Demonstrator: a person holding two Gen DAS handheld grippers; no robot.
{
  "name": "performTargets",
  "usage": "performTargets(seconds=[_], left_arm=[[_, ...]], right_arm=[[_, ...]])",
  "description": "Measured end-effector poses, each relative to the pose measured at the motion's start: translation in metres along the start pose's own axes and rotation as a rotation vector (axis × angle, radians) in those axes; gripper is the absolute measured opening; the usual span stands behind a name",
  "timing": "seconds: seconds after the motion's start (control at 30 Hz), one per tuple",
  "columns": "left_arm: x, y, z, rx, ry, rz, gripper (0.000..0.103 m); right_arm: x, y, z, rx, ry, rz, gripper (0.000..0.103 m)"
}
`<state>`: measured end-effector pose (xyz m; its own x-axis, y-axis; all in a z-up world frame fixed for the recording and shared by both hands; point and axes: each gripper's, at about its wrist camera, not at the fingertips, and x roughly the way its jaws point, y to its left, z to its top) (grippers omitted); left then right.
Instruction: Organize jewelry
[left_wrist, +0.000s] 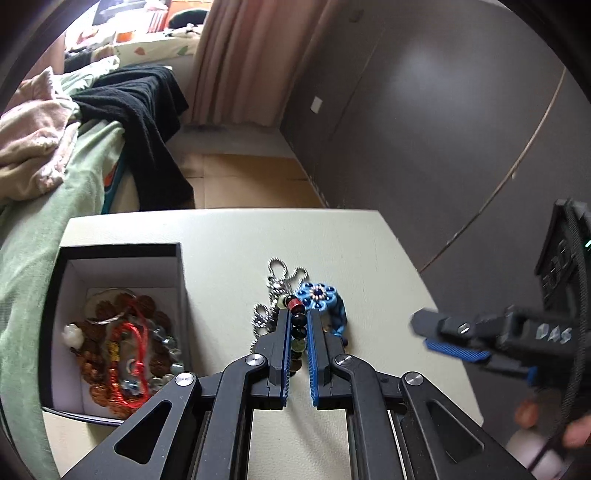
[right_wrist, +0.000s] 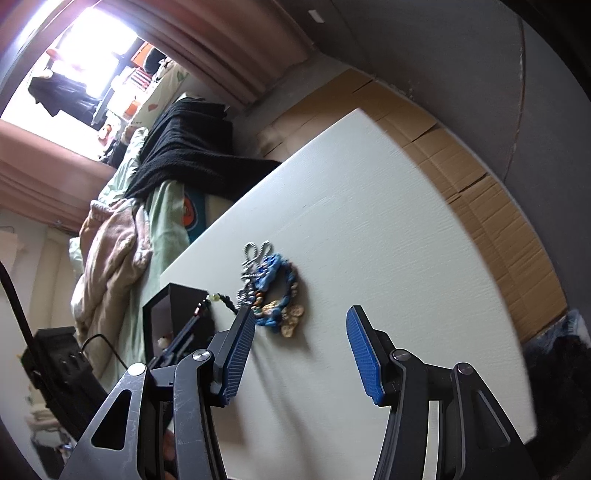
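My left gripper (left_wrist: 298, 314) is shut on a dark beaded bracelet (left_wrist: 299, 329) with a red bead, lifted from a pile on the white table (left_wrist: 229, 236). The pile holds a blue flower bracelet (left_wrist: 318, 295) and a silver chain (left_wrist: 275, 275). A black box (left_wrist: 122, 248) at left holds brown bead strings and a red cord (left_wrist: 127, 350). My right gripper (right_wrist: 299, 317) is open and empty, near the pile (right_wrist: 273, 291). It shows at right in the left wrist view (left_wrist: 424, 332). The held bracelet (right_wrist: 221, 300) hangs beside the box (right_wrist: 177, 295).
A bed with green sheets (left_wrist: 85, 177), a pink blanket (left_wrist: 33, 140) and a black cloth (left_wrist: 140, 110) lies left of the table. Cardboard (right_wrist: 461, 155) covers the floor beyond the table. A grey wall (left_wrist: 424, 110) stands at right.
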<state>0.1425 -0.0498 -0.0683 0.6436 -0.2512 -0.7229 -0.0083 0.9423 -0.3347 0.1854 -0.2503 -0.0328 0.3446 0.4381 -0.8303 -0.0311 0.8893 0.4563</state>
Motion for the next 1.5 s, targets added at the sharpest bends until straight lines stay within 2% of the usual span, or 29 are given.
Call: performTargets(seconds=[0.07,0.27,0.47,0.63,0.7,0.87,1.17,1.37,1.47,1.5], left_arm=[[-0.005,0.003,0.002,-0.006,-0.013,-0.012,0.008],[-0.015,0.013,0.007,-0.027,-0.034,-0.024,0.008],[-0.023,0.024,0.008,-0.052,-0.048,-0.028,0.008],[-0.030,0.032,0.011,-0.069,-0.064,-0.035,0.008],[-0.034,0.036,0.013,-0.080,-0.074,-0.039,0.008],[-0.046,0.048,0.017,-0.111,-0.111,-0.048,0.008],[-0.064,0.065,0.022,-0.160,-0.158,-0.058,0.008],[-0.074,0.078,0.025,-0.185,-0.177,-0.051,0.008],[-0.074,0.084,0.027,-0.191,-0.148,0.018,0.009],[-0.072,0.086,0.028,-0.190,-0.130,0.037,0.016]], right_arm=[[0.007,0.003,-0.002,-0.001,0.012,0.012,0.052],[0.033,0.016,-0.004,-0.038,0.049,-0.012,0.036],[0.055,0.023,-0.004,-0.063,0.078,-0.030,0.035],[0.069,0.028,-0.002,-0.082,0.092,-0.058,0.022],[0.071,0.027,-0.002,-0.082,0.088,-0.072,0.011],[0.057,0.028,0.000,-0.090,0.048,-0.046,0.011],[0.025,0.035,0.003,-0.104,-0.039,0.084,0.011],[0.010,0.054,-0.002,-0.148,-0.090,0.160,0.011],[0.004,0.066,-0.006,-0.180,-0.112,0.205,0.011],[0.002,0.070,-0.008,-0.190,-0.119,0.221,0.011]])
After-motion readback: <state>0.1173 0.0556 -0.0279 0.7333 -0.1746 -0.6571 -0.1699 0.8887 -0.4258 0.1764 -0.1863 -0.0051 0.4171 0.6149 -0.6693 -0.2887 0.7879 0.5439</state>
